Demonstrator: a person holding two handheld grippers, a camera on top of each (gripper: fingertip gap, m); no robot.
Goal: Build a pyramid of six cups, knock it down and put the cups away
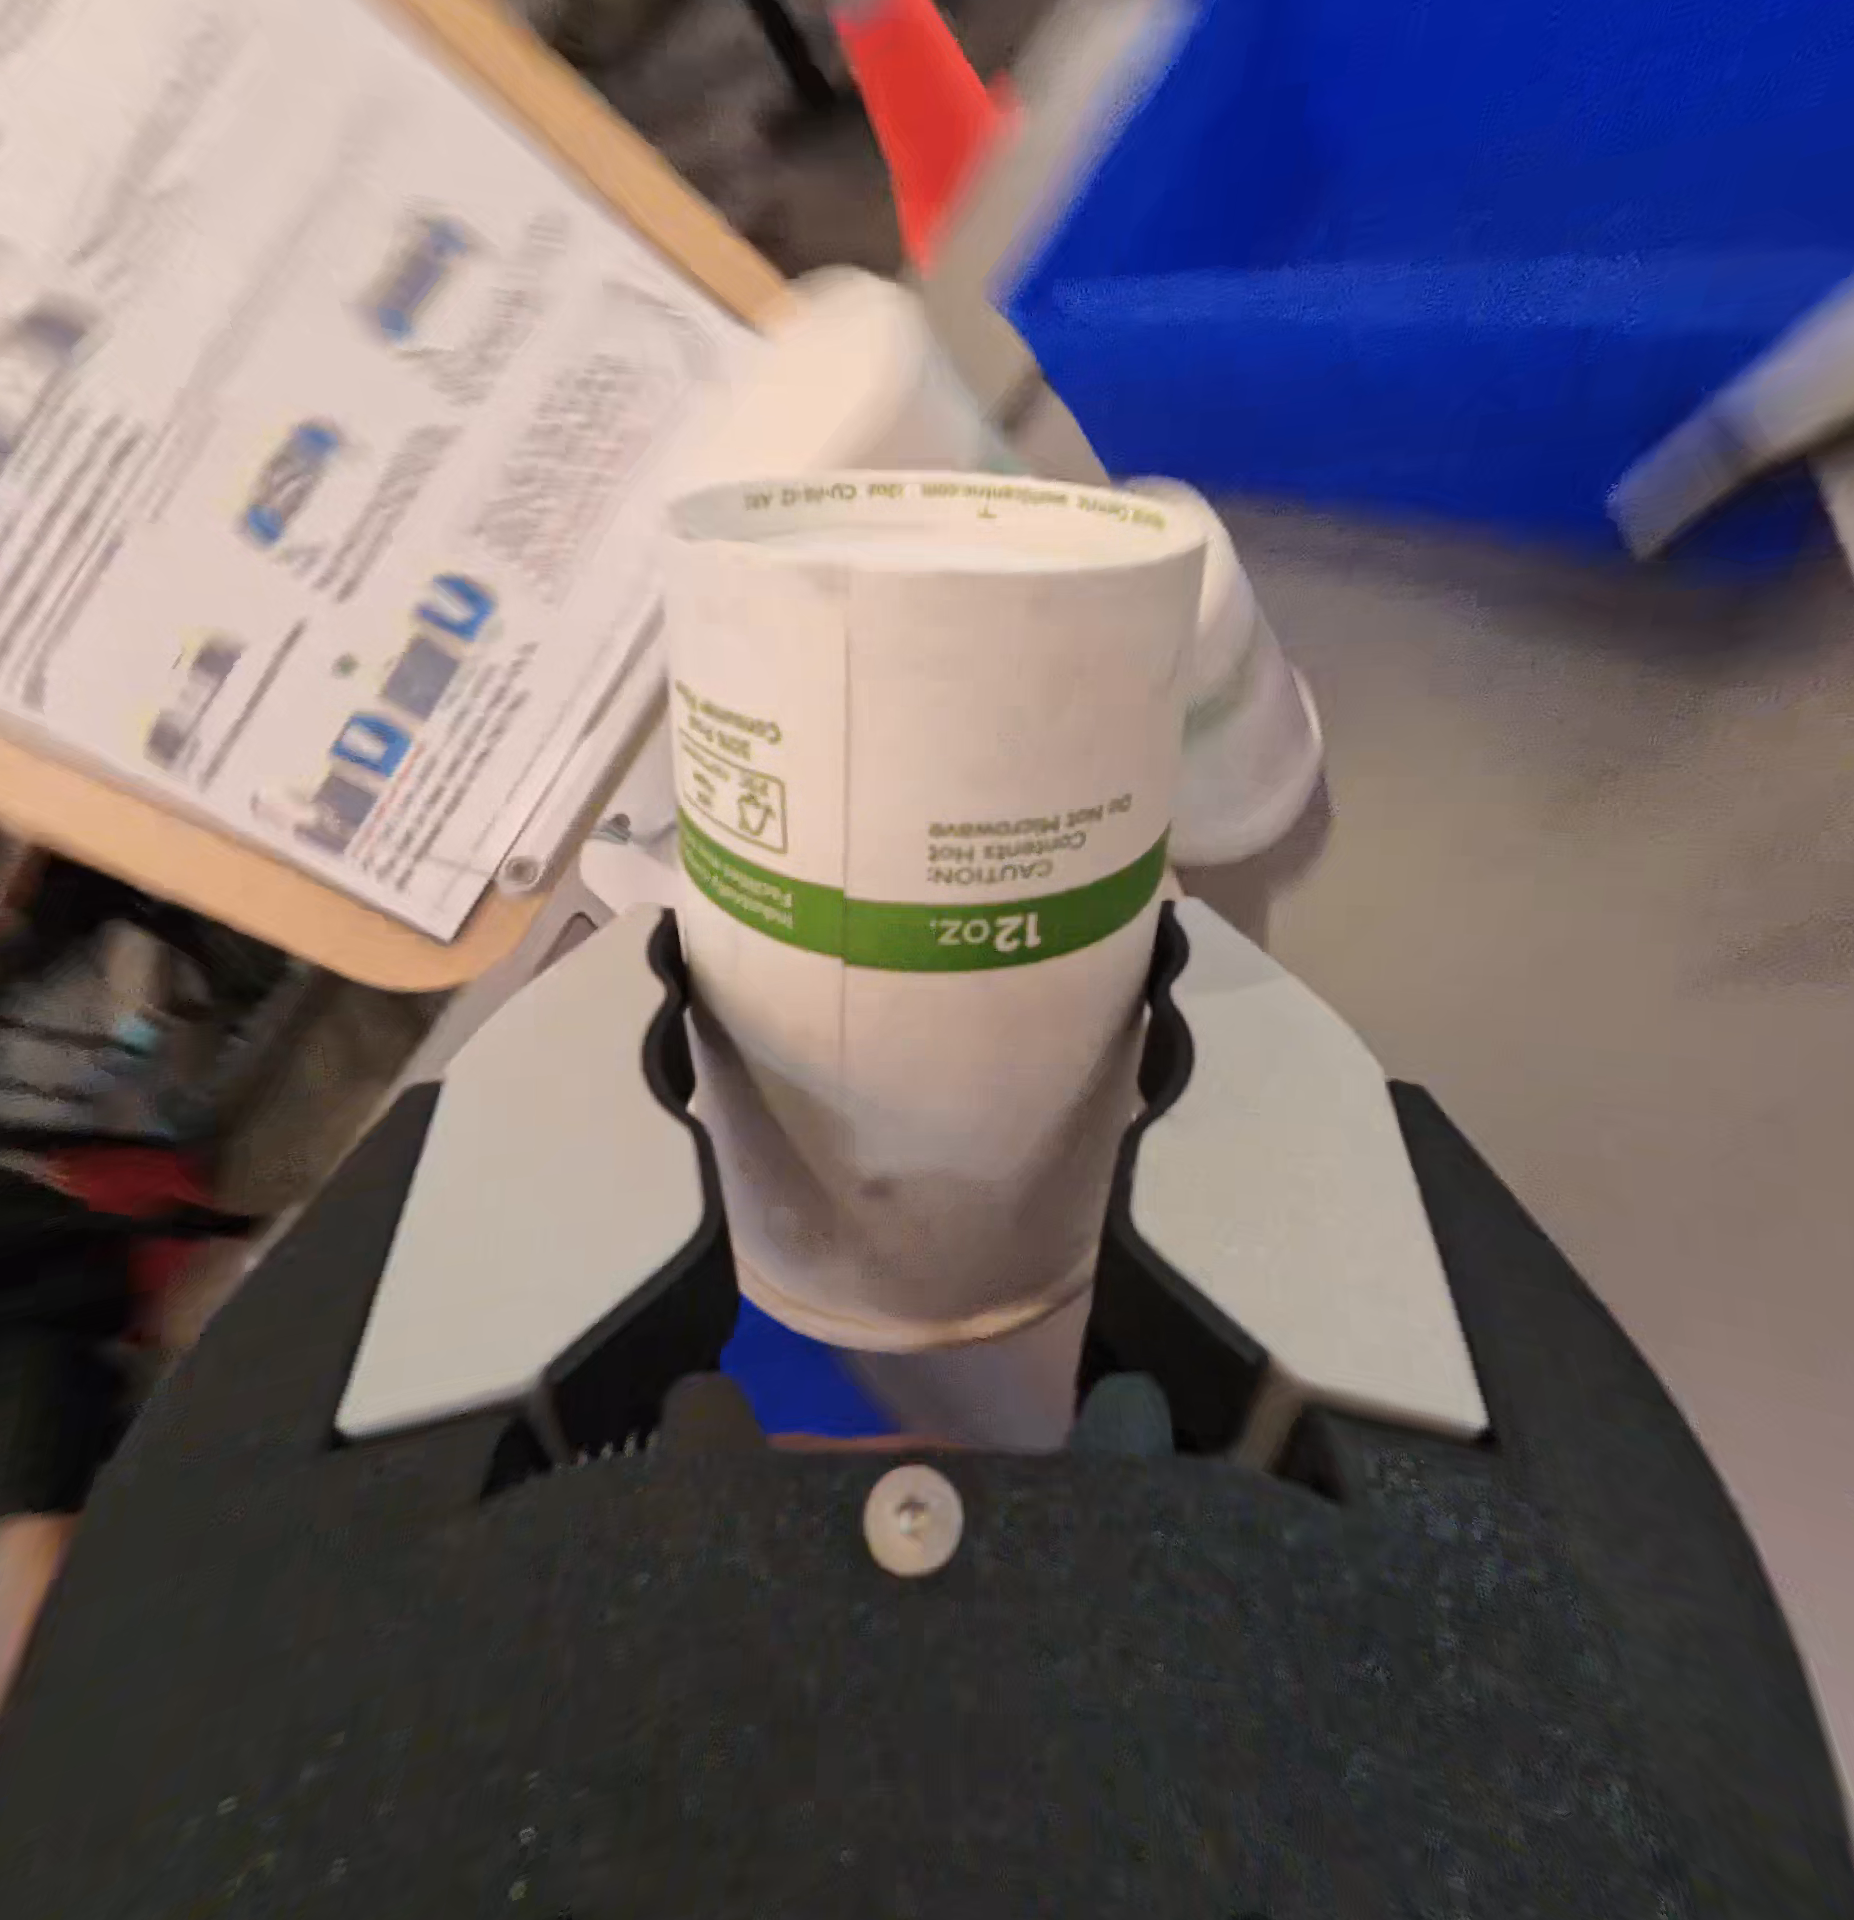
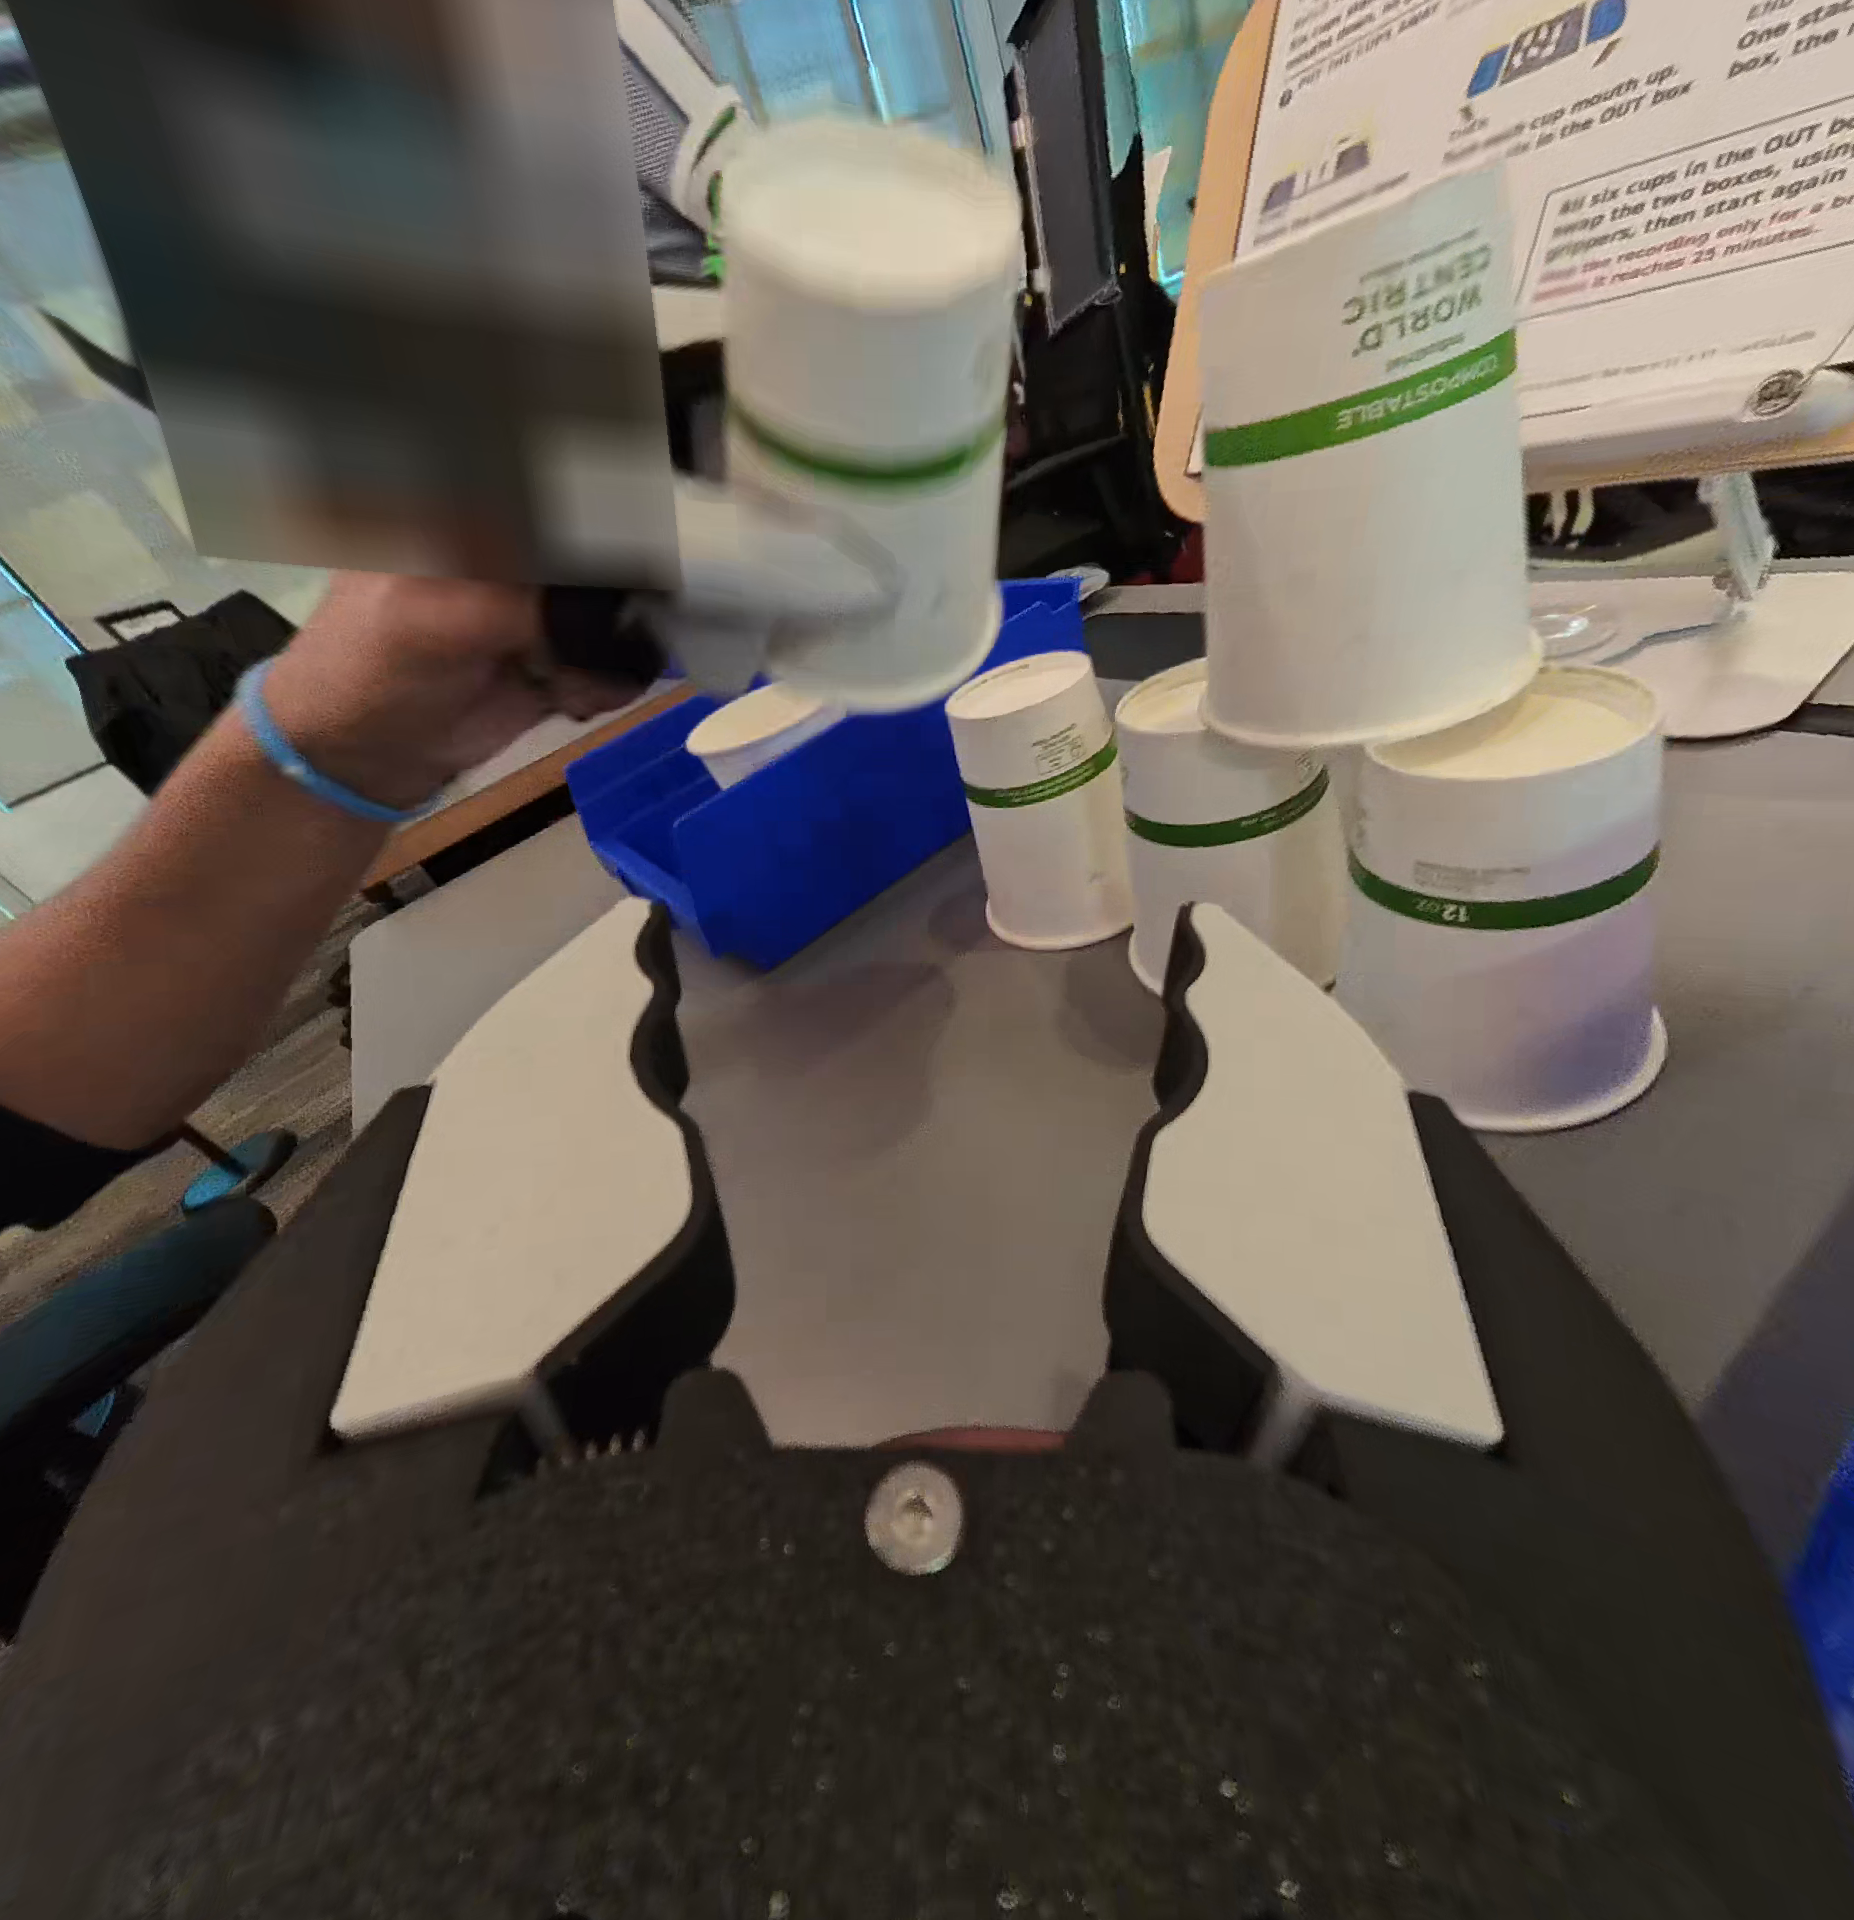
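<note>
Clamped between the left gripper's (image 1: 918, 935) jaws, a held cup (image 1: 928, 831) sits upside down, raised above the table (image 2: 902, 1195). Right gripper (image 2: 918, 935) hangs over bare table, jaws apart and empty. Three base cups (image 2: 1505, 914) stand inverted in a row; a tilted cup (image 2: 1359, 499) rests on two of them. One more cup (image 2: 757, 732) lies in the blue bin (image 2: 819, 842).

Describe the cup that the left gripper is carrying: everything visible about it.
The carried cup is a white paper cup with a green band around its lower wall and small print, which I won't repeat. It is held upside down, base up, rolled rim down, with a side seam showing and faint smudges near the rim. The left gripper clamps its sides, fingers pressing the wall. In the right wrist view it hangs blurred in the air, above the blue bin, touching nothing else.
</note>
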